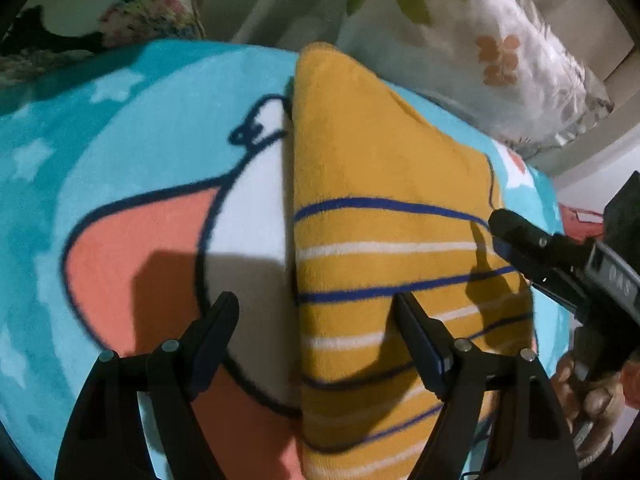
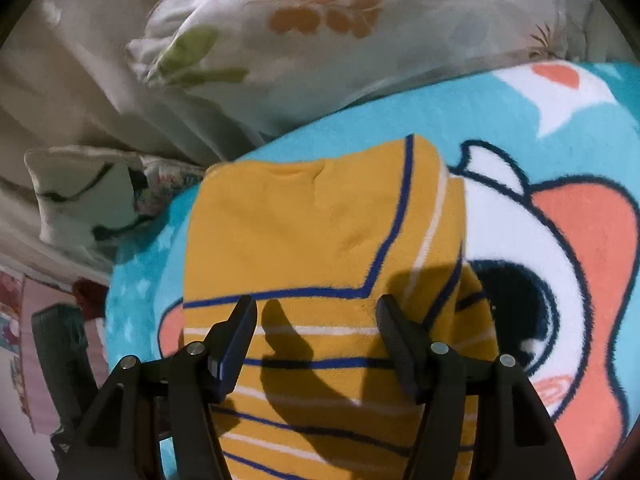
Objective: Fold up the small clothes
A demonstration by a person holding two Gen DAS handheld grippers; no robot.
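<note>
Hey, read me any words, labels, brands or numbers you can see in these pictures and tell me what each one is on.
Raised characters on the right gripper body, seen in the left wrist view: too blurred to read for certain.
Yellow garment: stripes only, no text.
Blue blanket: a cartoon print, no words.
Flowered pillow: leaf pattern, no text.
Wall hangings at the far left of the right wrist view: too small and blurred to read.

2 wrist views close above the bed, looking down past open fingers, both sharing the mustard striped garment (image 1: 384,240) (image 2: 320,240)
</note>
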